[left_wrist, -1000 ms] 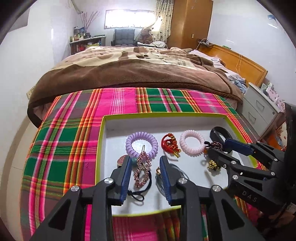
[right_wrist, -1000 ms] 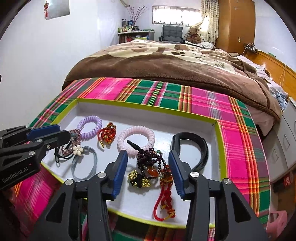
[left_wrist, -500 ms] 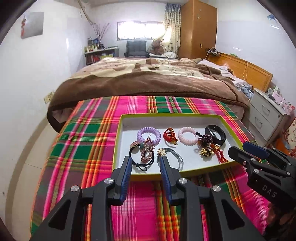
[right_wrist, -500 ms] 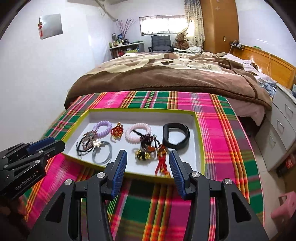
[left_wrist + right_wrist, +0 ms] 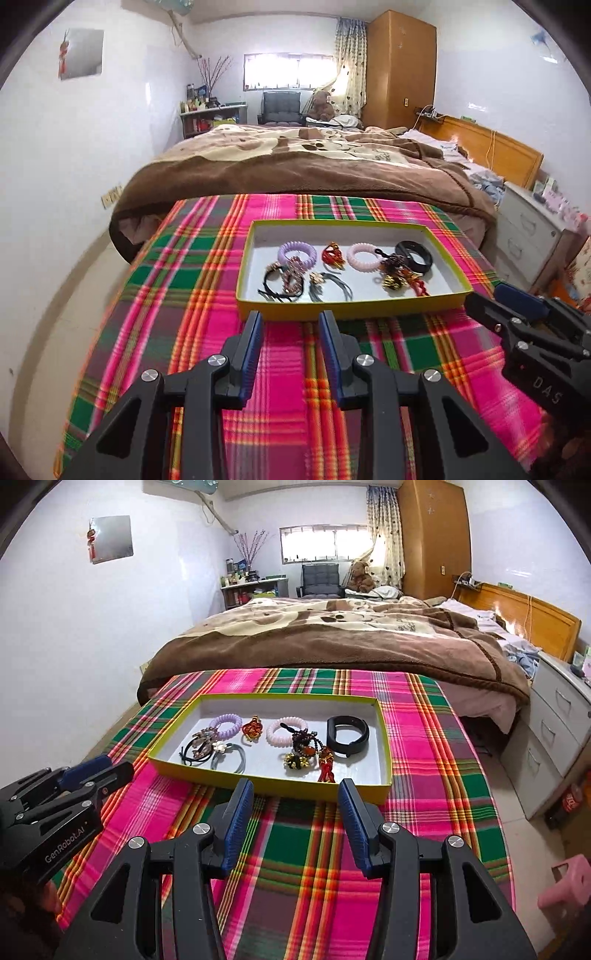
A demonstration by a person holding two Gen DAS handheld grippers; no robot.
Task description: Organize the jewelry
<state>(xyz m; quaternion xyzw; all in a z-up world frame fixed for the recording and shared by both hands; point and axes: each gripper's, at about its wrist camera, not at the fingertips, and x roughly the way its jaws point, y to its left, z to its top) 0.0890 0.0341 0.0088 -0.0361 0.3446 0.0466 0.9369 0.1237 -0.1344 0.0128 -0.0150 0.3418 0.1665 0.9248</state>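
A shallow yellow-rimmed tray [image 5: 347,309] [image 5: 258,785] with a white floor lies on the plaid cloth. In it are a purple coil band [image 5: 297,252] [image 5: 226,724], a red knot charm [image 5: 333,254] [image 5: 252,729], a pink coil band [image 5: 363,257] [image 5: 286,731], a black wristband [image 5: 414,253] [image 5: 348,735], dark beads with gold bells [image 5: 397,277] [image 5: 304,755] and black and grey hair ties [image 5: 286,282] [image 5: 212,753]. My left gripper [image 5: 290,319] [image 5: 94,771] hangs open just short of the tray's near rim, nothing between its fingers. My right gripper [image 5: 295,788] [image 5: 491,293] is open too, empty, near the same rim.
The plaid cloth [image 5: 192,295] [image 5: 424,760] covers a table in front of a bed with a brown blanket [image 5: 303,173]. A white drawer unit [image 5: 554,731] stands at the right, with a pink stool [image 5: 565,886] on the floor beside the table.
Both grippers have drawn back and risen from over the tray's contents to the near side of its rim. The tray now looks smaller and farther off. Neither gripper carries anything.
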